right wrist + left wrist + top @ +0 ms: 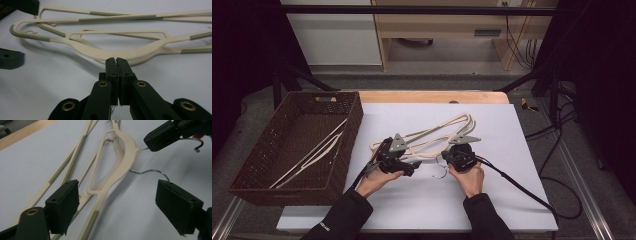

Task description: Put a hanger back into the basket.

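Brightness: the white mat (492, 190) is evenly lit in the high view; both sides of the room fall into near black.
Light source: from above, judging by the short shadows under the hangers (437, 137).
Shadows: soft and grey; in the right gripper view one lies under the hanger (140, 53) curve, in the left gripper view another runs beside the hanger (122, 157) neck.
Glare: none on the mat; brass rivets catch small glints.
Tone: gripper views look cooler, bluish-grey.
Focus: near jaws are soft in both gripper views; the basket (242, 187) weave is fine and slightly grainy.
Edges: gripper views darken towards the corners.
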A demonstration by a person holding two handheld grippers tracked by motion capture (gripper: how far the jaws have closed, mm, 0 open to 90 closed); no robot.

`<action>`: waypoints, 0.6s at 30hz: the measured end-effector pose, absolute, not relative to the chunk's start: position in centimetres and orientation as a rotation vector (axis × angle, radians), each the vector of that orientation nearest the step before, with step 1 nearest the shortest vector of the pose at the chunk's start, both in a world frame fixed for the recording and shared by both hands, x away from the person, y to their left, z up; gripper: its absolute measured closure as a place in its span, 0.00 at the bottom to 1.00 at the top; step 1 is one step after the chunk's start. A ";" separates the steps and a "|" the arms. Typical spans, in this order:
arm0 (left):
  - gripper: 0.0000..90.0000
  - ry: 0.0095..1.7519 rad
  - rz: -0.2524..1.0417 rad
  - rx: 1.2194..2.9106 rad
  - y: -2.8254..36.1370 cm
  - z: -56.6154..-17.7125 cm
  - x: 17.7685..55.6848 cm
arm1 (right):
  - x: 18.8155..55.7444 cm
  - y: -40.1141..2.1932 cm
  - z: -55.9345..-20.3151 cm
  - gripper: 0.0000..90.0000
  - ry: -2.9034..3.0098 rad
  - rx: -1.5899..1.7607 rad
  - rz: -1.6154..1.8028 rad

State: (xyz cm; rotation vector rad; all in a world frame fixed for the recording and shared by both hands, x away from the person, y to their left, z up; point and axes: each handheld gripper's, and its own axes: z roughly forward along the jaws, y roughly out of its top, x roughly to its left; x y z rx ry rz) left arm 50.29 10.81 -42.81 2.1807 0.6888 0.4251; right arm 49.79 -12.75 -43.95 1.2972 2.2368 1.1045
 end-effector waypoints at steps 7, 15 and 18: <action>0.33 0.642 0.457 2.270 8.4 -43.3 51.6 | 49.6 -12.9 -43.4 0.99 2.236 1.302 1.125; 0.41 0.558 0.494 2.355 6.2 -43.8 52.8 | 49.5 -13.1 -43.0 0.99 2.235 1.297 1.132; 0.45 0.538 0.481 2.367 5.6 -44.3 53.1 | 49.4 -13.2 -42.8 0.99 2.235 1.285 1.140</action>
